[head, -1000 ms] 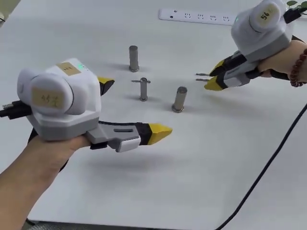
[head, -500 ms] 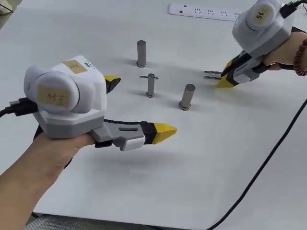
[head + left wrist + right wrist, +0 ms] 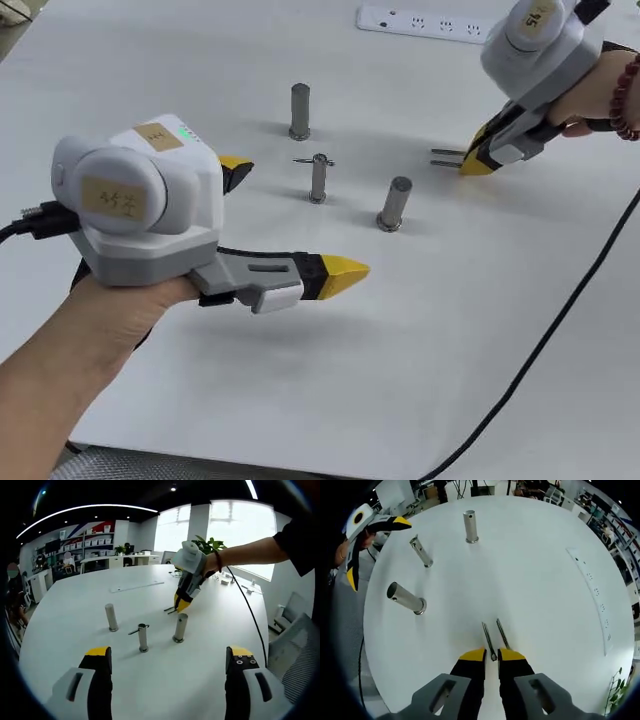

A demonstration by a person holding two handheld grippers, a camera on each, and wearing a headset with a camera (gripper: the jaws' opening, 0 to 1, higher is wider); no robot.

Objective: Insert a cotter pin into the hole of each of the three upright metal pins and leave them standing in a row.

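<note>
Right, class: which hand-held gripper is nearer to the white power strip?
Right. The right hand-held gripper hangs in front of the power strip, holding a cotter pin. The left hand-held gripper sits far off, on the near side of the three metal pins.

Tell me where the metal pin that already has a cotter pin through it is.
In the head view the fitted metal pin stands mid-row, between the far bare pin and the near bare pin, left of the right tongs.
</note>
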